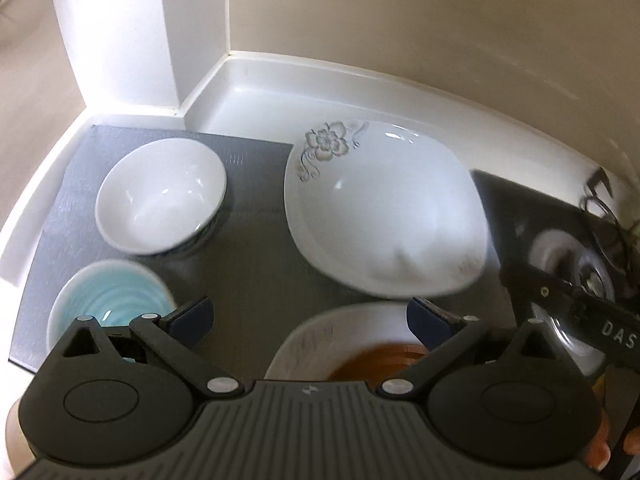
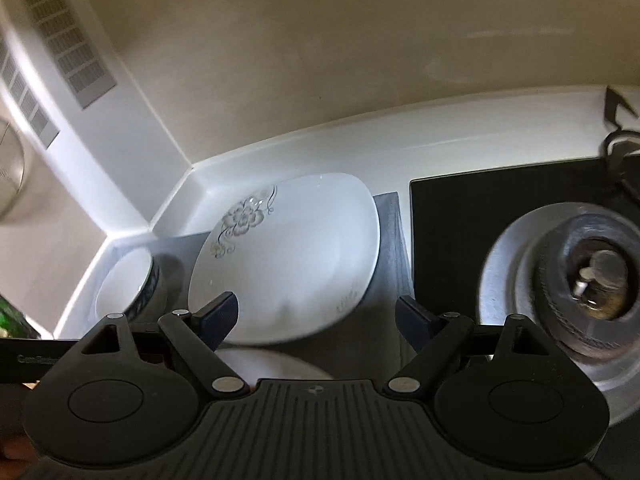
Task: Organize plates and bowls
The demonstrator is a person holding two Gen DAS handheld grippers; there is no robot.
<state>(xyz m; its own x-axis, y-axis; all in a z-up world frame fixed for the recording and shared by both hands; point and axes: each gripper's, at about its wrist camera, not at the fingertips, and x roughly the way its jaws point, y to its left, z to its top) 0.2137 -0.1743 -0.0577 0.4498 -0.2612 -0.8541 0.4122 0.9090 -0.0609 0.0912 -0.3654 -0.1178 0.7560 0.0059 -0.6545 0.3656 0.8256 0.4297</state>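
Two tools are hovering over the surface, both with jaws spread wide and gripping nothing. Left tool (image 1: 310,320) is hanging just above a white-rimmed bowl with a brown inside (image 1: 320,344), nearest item, partly hidden under the tool body; cannot tell if the brown is glaze or contents. Right tool (image 2: 316,318) is sitting over the near edge of the flowered plate (image 2: 288,256), not touching it as far as I can tell.

Step in hand looks like picking a first dish to stack. Judgement: best to be closing on a rim edge, one finger inside and one outside, and lifting level, since glazed rims are slippery. Bowls should be nesting in bowls, the plate staying apart.

Blue ribbed bowl (image 1: 110,304) is sitting left on the grey mat (image 1: 248,248), looking empty. White bowl (image 1: 160,196) farther back is empty too, upright, apart from the blue one. Flowered plate (image 1: 384,216) is lying back right, empty, overhanging the mat edge toward the white surface (image 1: 256,108). Gas burner (image 2: 580,276) is sitting just right of the mat; keep dishes off it.
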